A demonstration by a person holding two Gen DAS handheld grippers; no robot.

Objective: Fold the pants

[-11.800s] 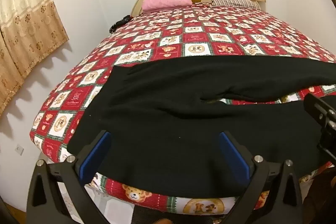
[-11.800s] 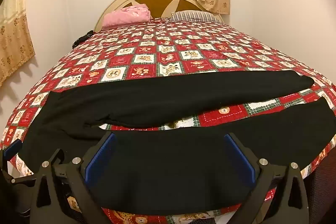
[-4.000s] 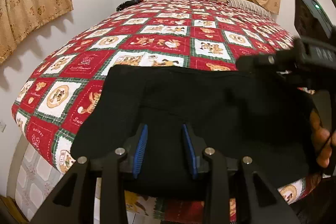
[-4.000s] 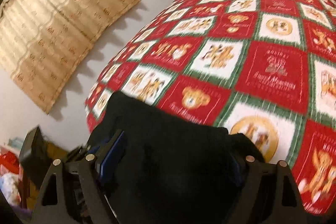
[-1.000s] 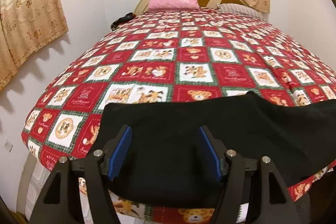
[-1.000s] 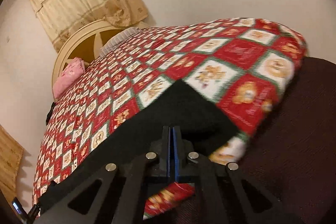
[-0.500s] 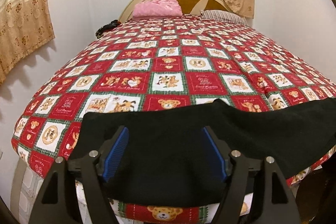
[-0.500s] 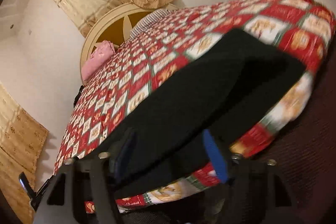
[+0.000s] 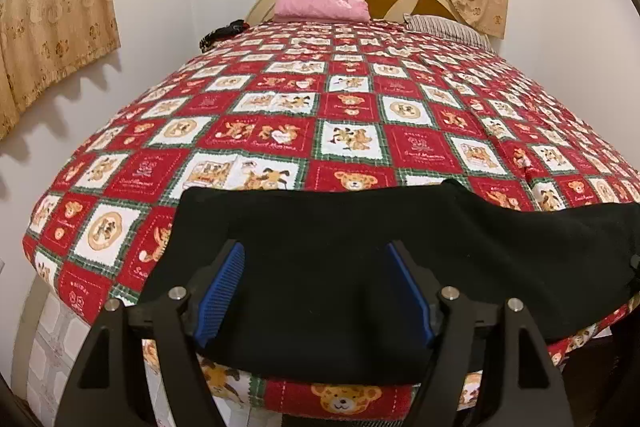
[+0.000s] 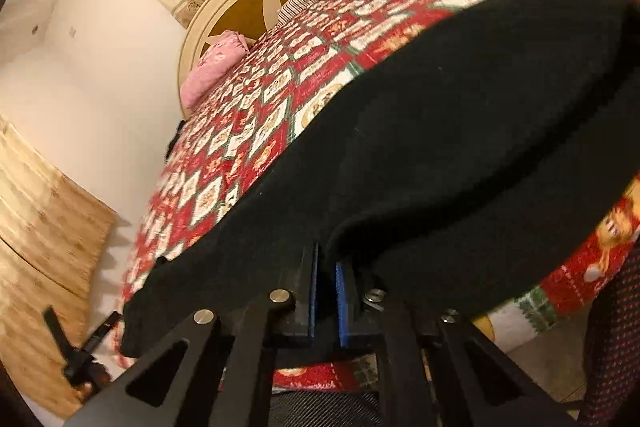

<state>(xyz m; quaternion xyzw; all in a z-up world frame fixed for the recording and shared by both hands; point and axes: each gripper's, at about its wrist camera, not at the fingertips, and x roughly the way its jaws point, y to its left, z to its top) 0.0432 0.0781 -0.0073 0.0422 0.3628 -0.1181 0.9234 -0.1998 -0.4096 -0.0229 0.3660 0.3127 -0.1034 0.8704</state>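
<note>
The black pants (image 9: 360, 259) lie as a long folded strip along the near edge of the bed and hang over it a little. My left gripper (image 9: 316, 291) is open, its blue pads (image 9: 222, 291) on either side of the waist end and above the cloth. In the right wrist view the pants (image 10: 460, 131) run away to the left. My right gripper (image 10: 326, 291) sits low at the bed's edge with its jaws almost together on the near edge of the pants, which rises between the pads.
The bed carries a red checked teddy-bear quilt (image 9: 352, 115). A pink folded blanket (image 9: 320, 3) and a striped pillow (image 9: 444, 27) lie by the headboard. A dark object (image 9: 222, 31) sits at the far left edge. Walls and curtains stand close on the left.
My right gripper has gone from open to nearly shut on the pants' near edge and has dropped lower. My left gripper has stayed open and tilted slightly.
</note>
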